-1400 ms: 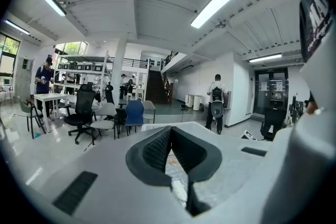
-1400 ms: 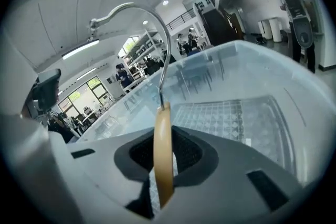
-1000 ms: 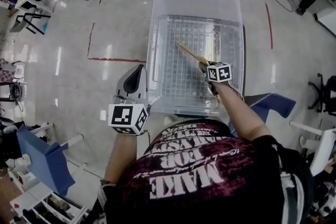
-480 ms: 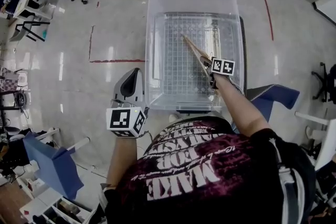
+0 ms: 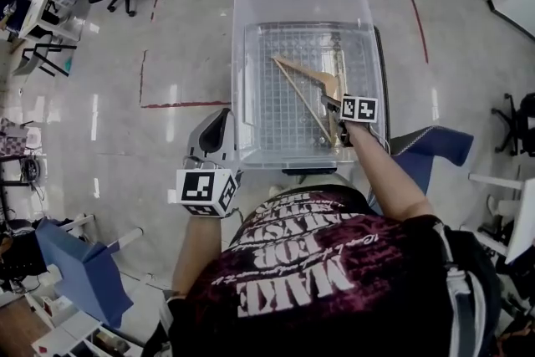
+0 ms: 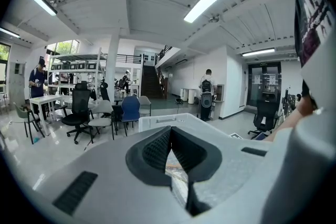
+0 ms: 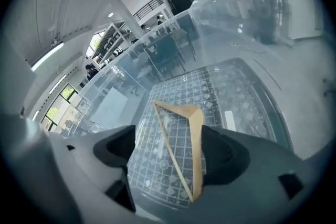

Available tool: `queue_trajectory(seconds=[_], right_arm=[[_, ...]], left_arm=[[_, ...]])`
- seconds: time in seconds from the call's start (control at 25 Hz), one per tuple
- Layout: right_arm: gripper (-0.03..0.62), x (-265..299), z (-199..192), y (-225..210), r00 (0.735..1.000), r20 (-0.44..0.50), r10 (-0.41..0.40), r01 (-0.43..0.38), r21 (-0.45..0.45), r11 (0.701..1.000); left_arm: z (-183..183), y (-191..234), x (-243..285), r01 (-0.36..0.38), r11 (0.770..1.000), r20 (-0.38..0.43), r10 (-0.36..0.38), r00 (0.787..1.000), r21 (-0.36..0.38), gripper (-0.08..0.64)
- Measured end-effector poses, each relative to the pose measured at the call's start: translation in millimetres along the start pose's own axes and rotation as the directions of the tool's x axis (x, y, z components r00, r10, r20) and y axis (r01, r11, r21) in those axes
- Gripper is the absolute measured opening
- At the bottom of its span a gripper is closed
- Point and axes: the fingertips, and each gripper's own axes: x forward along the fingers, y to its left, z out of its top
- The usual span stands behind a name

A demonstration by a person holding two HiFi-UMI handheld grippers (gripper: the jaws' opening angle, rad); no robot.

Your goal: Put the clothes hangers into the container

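Right gripper view: my right hand-held gripper (image 7: pixel 168 152) is opening its jaws, wooden clothes hanger (image 7: pixel 198 149) lying between them on the clear container's (image 7: pixel 239 34) floor. Left hand-held gripper (image 6: pixel 170 140) pinched together, empty, outside it.

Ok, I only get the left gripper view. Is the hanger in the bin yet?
Observer: Yes. The head view shows the hanger lying on the floor of the bin.
Operator: Is the right gripper holding it?
Observer: No. Its jaws are opening, wide apart, with the hanger's near end between them, unclamped.
Operator: Where's my left gripper?
Observer: Outside the bin, by its near left corner.
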Motion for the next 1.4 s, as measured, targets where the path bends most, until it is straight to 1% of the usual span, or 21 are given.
queue_trajectory(seconds=[0.12, 0.2, 0.24, 0.28, 0.32, 0.36, 0.44, 0.56, 0.64, 0.68, 0.8, 0.88, 1.04, 1.12, 1.28, 1.4], right_arm=[[0.403, -26, 6, 10, 0.999, 0.053, -0.001, 0.004, -0.051, 0.999], [0.372, -50, 15, 27, 0.992, 0.116, 0.043, -0.031, -0.103, 0.994], [0.345, -63, 21, 40, 0.985, 0.152, 0.078, -0.057, -0.137, 0.989], [0.331, -78, 27, 54, 0.975, 0.187, 0.119, -0.086, -0.175, 0.981], [0.312, -93, 33, 70, 0.961, 0.221, 0.164, -0.115, -0.22, 0.969], [0.275, -108, 39, 86, 0.944, 0.254, 0.209, -0.139, -0.267, 0.954], [0.216, -140, 52, 116, 0.905, 0.318, 0.284, -0.164, -0.356, 0.92], [0.131, -186, 69, 148, 0.844, 0.406, 0.349, -0.146, -0.453, 0.88], [0.025, -212, 76, 162, 0.816, 0.449, 0.364, -0.116, -0.489, 0.865], [0.005, -222, 78, 168, 0.809, 0.46, 0.367, -0.106, -0.499, 0.86], [0.003, -245, 81, 184, 0.803, 0.464, 0.373, -0.083, -0.532, 0.843], [0.003, -261, 80, 194, 0.795, 0.47, 0.384, -0.075, -0.552, 0.831], [0.003, -286, 81, 205, 0.772, 0.501, 0.392, -0.064, -0.551, 0.832], [0.003, -293, 79, 209, 0.77, 0.511, 0.381, -0.034, -0.565, 0.825], [0.003, -301, 69, 219, 0.774, 0.52, 0.362, 0.029, -0.599, 0.8], [0.003, -308, 65, 231, 0.765, 0.532, 0.363, 0.048, -0.609, 0.792]], left_arm=[[-4, -3, -7, 0.005, 1.0, 0.009, -0.005, 1.0, -0.002, 0.006], [-6, -6, -12, 0.009, 1.0, 0.019, -0.009, 1.0, -0.005, 0.006], [-7, -6, -15, 0.012, 1.0, 0.023, -0.012, 1.0, -0.009, 0.006], [-8, -6, -18, 0.015, 1.0, 0.028, -0.014, 1.0, -0.015, 0.006], [-8, -6, -21, 0.018, 1.0, 0.031, -0.017, 0.999, -0.021, 0.006], [-8, -5, -25, 0.022, 0.999, 0.035, -0.021, 0.999, -0.027, 0.006], [-6, -4, -30, 0.03, 0.999, 0.047, -0.028, 0.998, -0.037, 0.006], [2, -6, -36, 0.049, 0.998, 0.069, -0.046, 0.997, -0.034, 0.006], [7, -7, -40, 0.055, 0.998, 0.078, -0.055, 0.995, -0.005, 0.006], [9, -7, -43, 0.058, 0.998, 0.082, -0.058, 0.995, 0.009, 0.006], [19, -7, -53, 0.07, 0.997, 0.105, -0.073, 0.992, 0.028, 0.006], [25, -6, -60, 0.076, 0.997, 0.119, -0.08, 0.99, 0.032, 0.006], [27, -2, -71, 0.08, 0.996, 0.131, -0.084, 0.988, 0.033, 0.006], [26, 0, -76, 0.08, 0.996, 0.135, -0.083, 0.987, 0.032, 0.006], [25, 5, -88, 0.076, 0.997, 0.149, -0.079, 0.986, 0.028, 0.006], [28, 7, -97, 0.08, 0.996, 0.159, -0.085, 0.984, 0.035, 0.006]])
